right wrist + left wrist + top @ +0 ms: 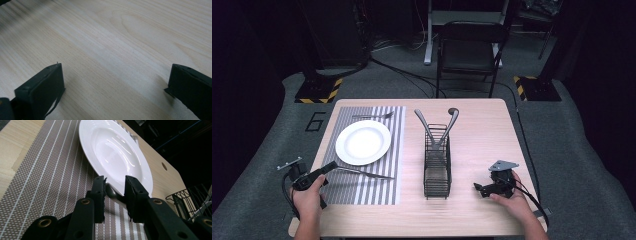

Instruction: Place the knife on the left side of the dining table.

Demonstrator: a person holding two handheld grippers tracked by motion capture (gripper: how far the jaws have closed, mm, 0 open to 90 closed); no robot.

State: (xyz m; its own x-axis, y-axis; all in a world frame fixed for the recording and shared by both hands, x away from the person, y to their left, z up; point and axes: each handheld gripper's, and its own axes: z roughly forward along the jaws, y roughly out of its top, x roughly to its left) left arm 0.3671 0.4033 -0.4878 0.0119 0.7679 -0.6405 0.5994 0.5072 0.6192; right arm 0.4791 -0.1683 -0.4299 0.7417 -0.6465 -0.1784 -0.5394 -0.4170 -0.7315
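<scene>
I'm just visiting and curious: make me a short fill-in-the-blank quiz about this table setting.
1. The white plate lies on a ____ placemat.
2. The black wire caddy holds ____ utensils, leaning out of its far end.
3. The right claw, jaws wide apart, has only bare ____ between them.
4. A fork lies on the ____ side of the plate.

Missing words: striped; two; table; far

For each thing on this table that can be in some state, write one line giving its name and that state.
Round white ceramic plate: empty, on the mat.
Grey striped placemat: flat.
Black wire caddy: upright, two utensils inside.
Silver fork: lying beyond the plate.
Silver utensil: lying before the plate, handle between the jaws.
Left gripper: open.
Right gripper: open, empty.
</scene>
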